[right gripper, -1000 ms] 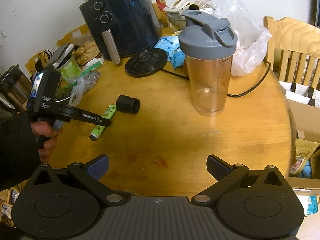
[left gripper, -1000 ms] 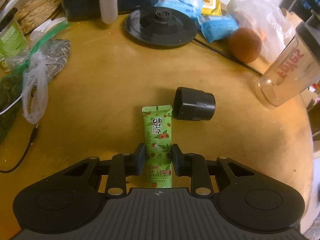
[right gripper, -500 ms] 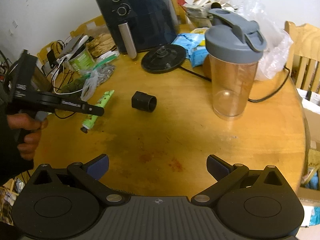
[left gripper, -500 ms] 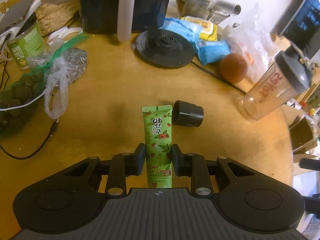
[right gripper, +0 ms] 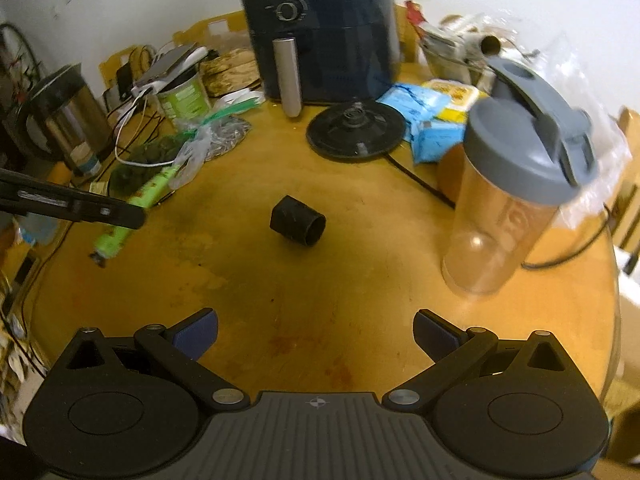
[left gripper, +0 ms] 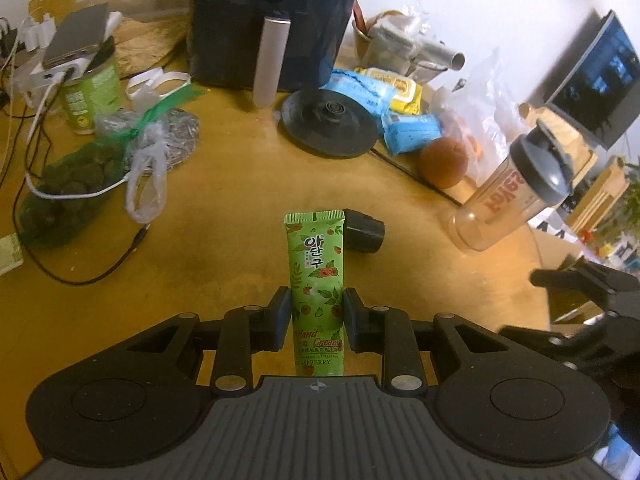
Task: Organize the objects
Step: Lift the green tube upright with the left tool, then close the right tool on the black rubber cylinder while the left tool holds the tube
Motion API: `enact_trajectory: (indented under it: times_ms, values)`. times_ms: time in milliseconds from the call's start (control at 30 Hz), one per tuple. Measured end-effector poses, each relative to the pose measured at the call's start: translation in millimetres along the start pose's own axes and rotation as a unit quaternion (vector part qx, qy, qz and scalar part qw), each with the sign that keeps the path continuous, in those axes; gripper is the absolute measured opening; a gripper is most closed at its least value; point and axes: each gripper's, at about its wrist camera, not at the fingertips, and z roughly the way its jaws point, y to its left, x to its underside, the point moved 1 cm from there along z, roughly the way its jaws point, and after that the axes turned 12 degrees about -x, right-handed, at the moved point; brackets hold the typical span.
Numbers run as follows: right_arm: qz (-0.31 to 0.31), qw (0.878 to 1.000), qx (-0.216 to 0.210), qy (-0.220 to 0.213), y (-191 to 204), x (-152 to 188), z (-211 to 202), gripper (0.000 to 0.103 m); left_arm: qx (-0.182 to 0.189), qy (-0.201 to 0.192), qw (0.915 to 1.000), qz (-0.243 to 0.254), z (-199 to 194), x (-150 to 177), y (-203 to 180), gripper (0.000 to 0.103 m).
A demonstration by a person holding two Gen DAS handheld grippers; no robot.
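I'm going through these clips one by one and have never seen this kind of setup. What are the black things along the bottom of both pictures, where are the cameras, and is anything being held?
There is no robot here: a person holds a two-finger gripper in each hand, and each carries a wide-angle camera looking forward along its fingers. The black shapes at the bottom are the grippers themselves.

In the left wrist view, the left gripper is shut on a green hand cream tube. In the right wrist view, the right gripper is open and empty.

On the round wooden table lie a small black cylinder, a clear shaker bottle with a grey lid, a black air fryer and assorted bags and packets.
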Motion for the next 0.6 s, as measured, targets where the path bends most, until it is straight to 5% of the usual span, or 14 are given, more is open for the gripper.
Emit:
enact_trajectory:
  times_ms: [600]
  values:
    - [-0.151,0.988,0.017,0.023,20.8,-18.2,61.2,0.103,-0.004,0.009,0.9980,-0.062,-47.1,46.2,19.3,0.028]
